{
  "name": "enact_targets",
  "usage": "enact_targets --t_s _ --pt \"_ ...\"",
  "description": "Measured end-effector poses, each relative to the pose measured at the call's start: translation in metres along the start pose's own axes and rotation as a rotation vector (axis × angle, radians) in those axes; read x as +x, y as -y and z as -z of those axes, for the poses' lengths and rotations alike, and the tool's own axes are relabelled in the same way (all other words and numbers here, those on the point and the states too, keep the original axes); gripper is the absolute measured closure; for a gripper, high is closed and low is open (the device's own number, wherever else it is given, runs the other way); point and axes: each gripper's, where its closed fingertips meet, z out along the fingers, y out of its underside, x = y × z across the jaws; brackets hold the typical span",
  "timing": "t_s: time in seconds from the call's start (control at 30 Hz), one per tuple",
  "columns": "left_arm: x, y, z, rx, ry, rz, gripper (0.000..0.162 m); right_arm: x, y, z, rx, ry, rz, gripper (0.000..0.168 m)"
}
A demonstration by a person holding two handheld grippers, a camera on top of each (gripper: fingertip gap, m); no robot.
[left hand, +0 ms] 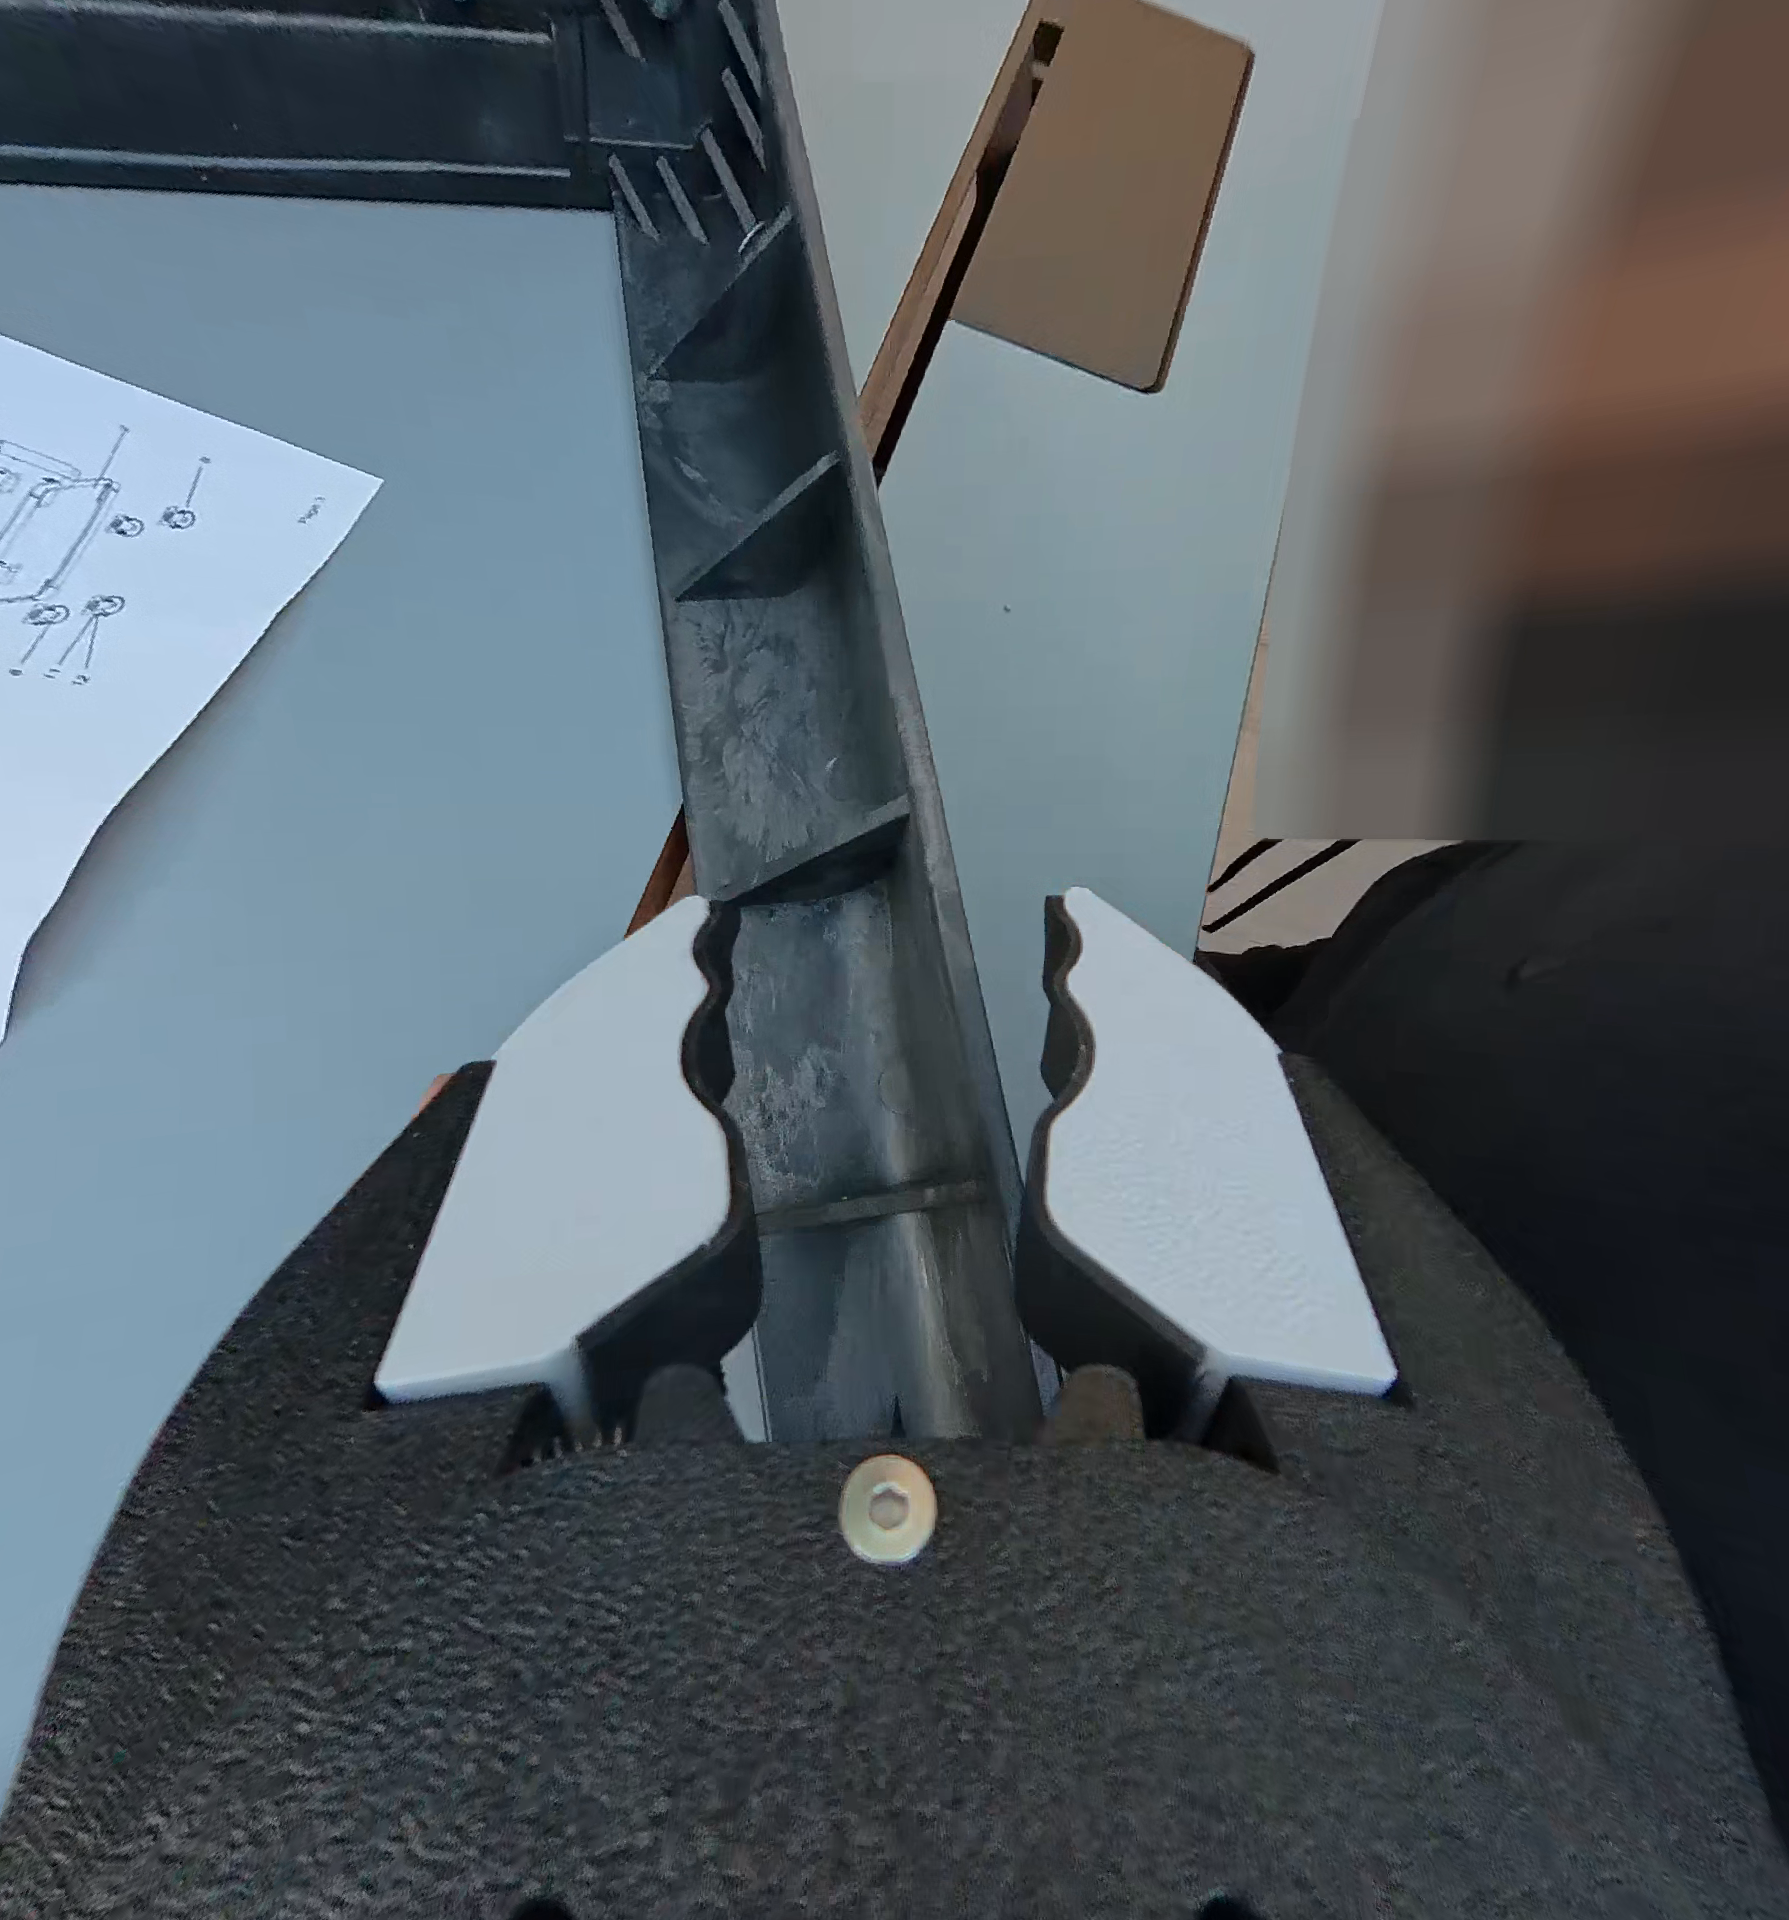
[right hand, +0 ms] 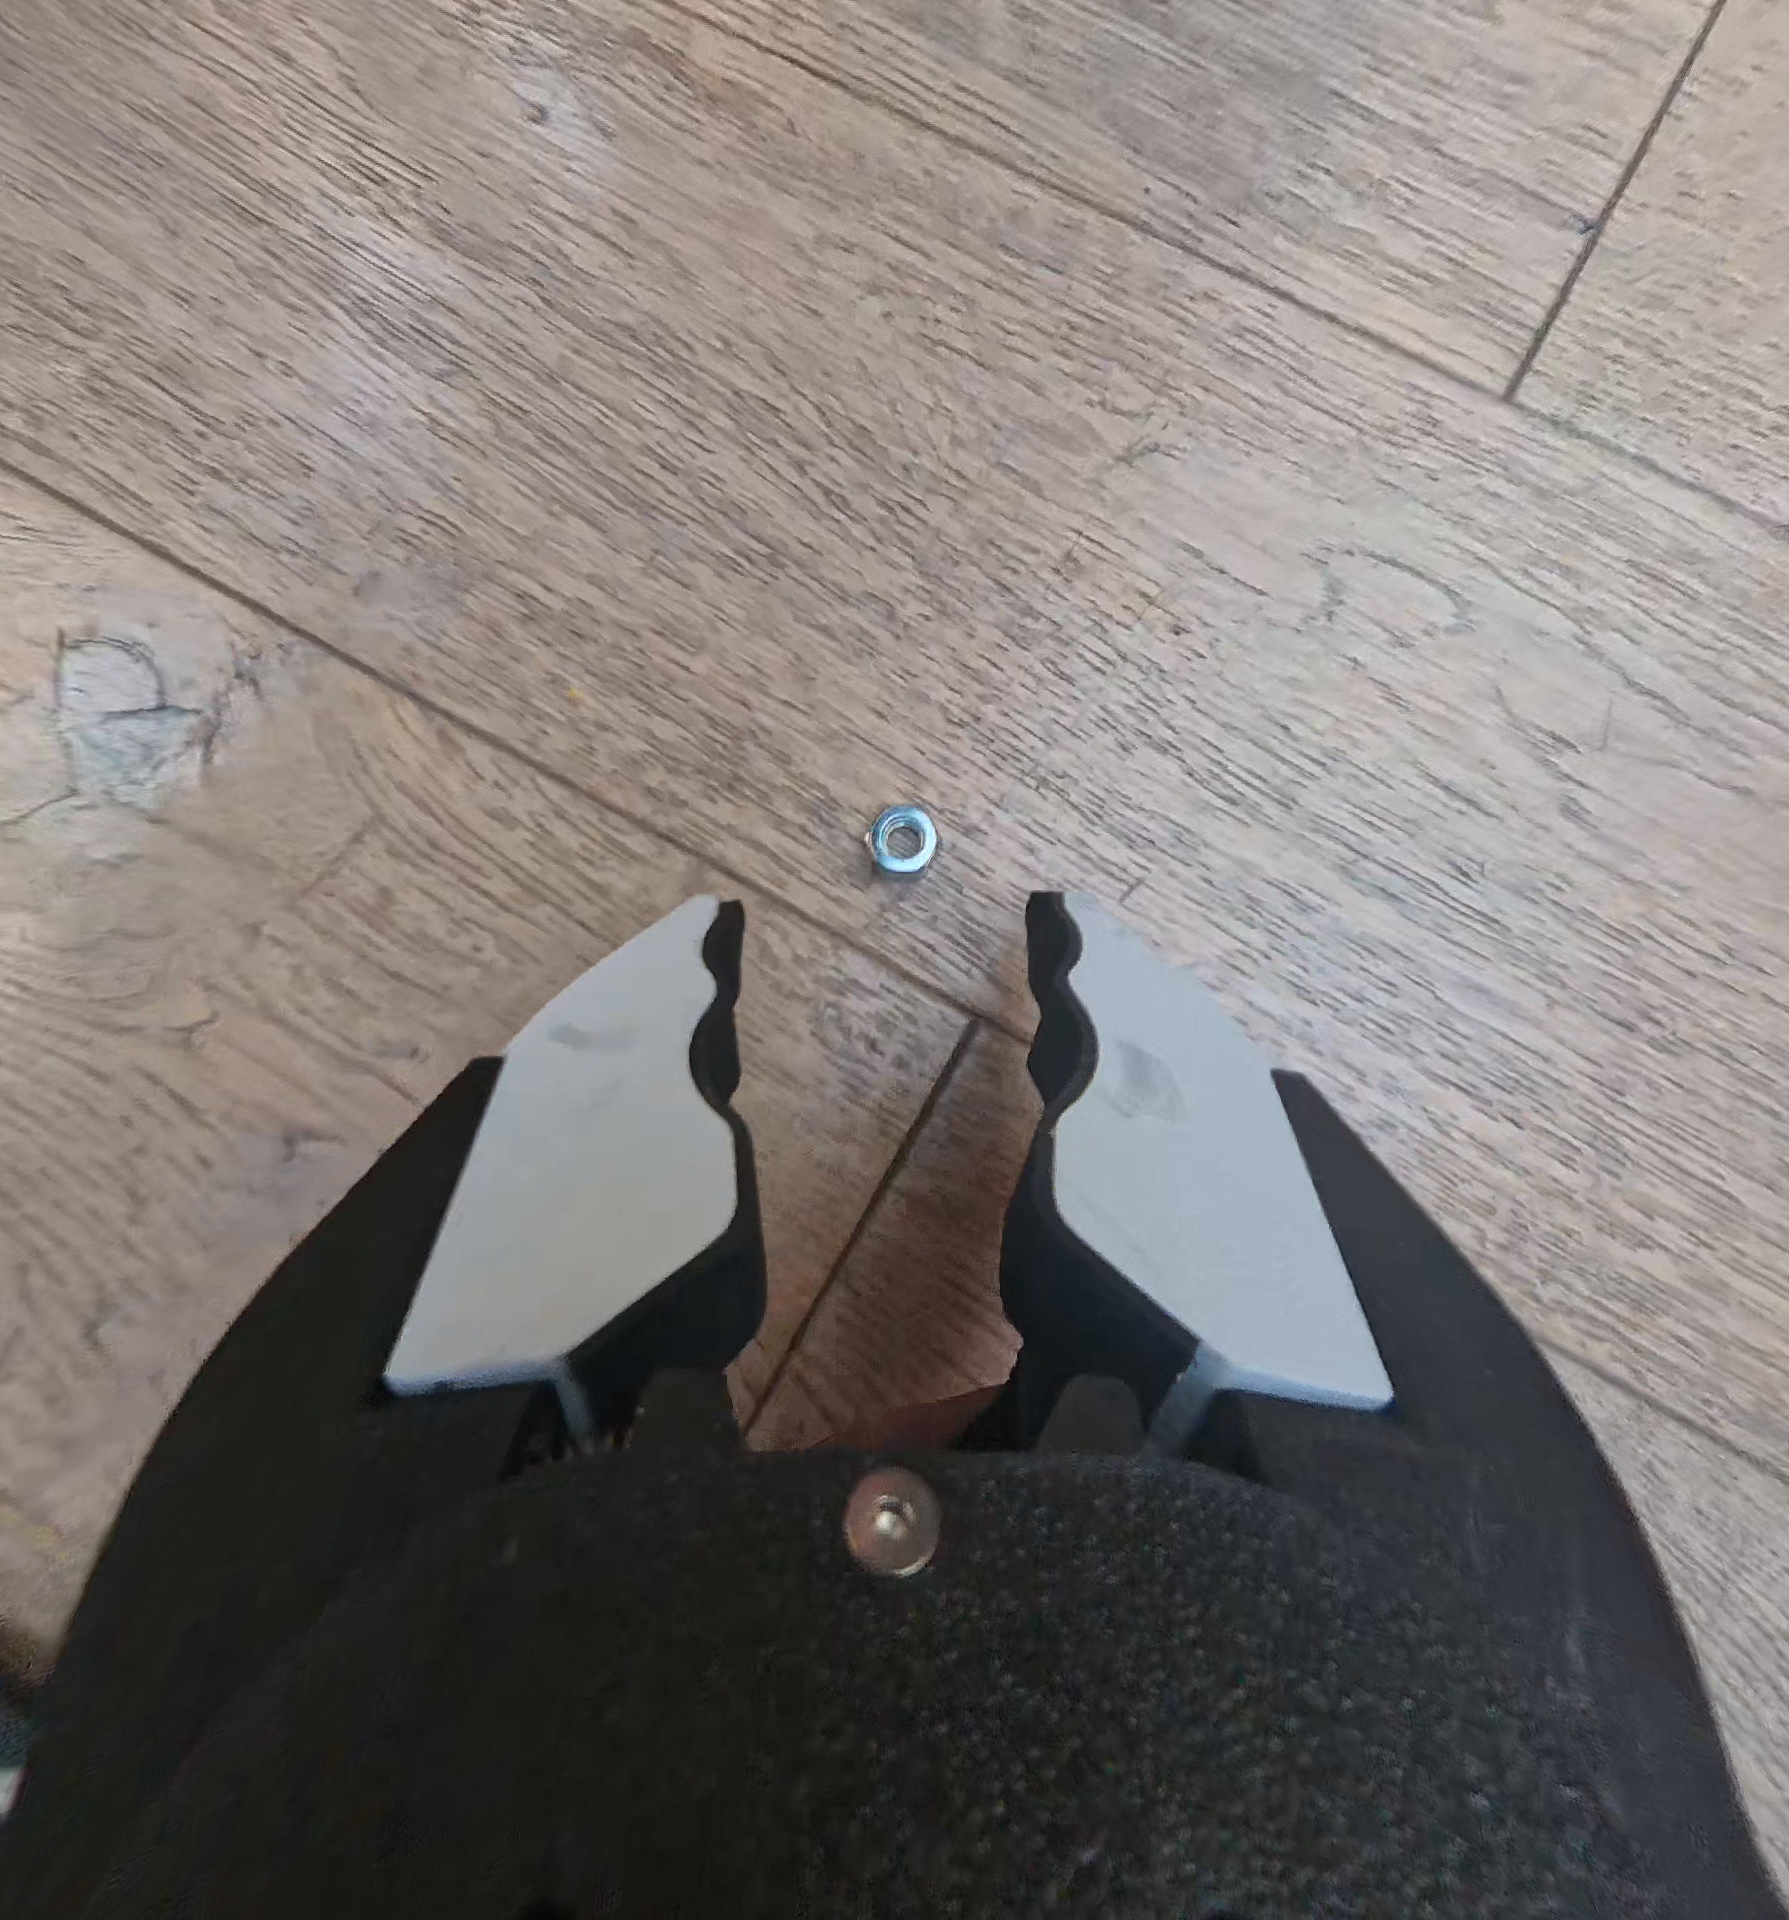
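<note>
- Small silver nut [right hand: 901, 841] is lying flat on the wood-look floor [right hand: 1077, 416], just past the tips of the right hand-held gripper [right hand: 885, 914] and roughly centred on the gap.
- That gripper is spread wide with nothing in it. The nut is tiny and low, so I'd guess the wavy pads could skate over it or flick it off along the floor.
- There's a plank seam right next to the nut; if it gets nudged it might sit in the groove and be harder to pinch.
- Left hand-held gripper [left hand: 885, 914] has a black ribbed plastic frame [left hand: 817, 727] running up between its fingers. The left pad looks to be against it, but at the tips there's a gap on the right side, so I can't tell if it's really clamped.
- If that grip is loose, the long frame could tip or slide, since it sticks out far.
- Under the frame is a grey desk [left hand: 402, 831] with a paper sheet [left hand: 90, 644] at left and a brown board [left hand: 1098, 208] far right; a swinging frame could knock those.
</note>
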Motion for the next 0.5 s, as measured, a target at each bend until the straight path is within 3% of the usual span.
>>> enact_targets --t_s 0.33,0.5 --pt "-0.015 0.023 -0.028 -0.052 0.069 -0.025 0.105 0.002 0.008 -0.023 0.033 0.014 0.041 0.126" --pt "-0.015 0.026 -0.04 -0.064 0.057 -0.034 0.105 0.0 0.008 -0.023 0.031 0.02 0.052 0.152"
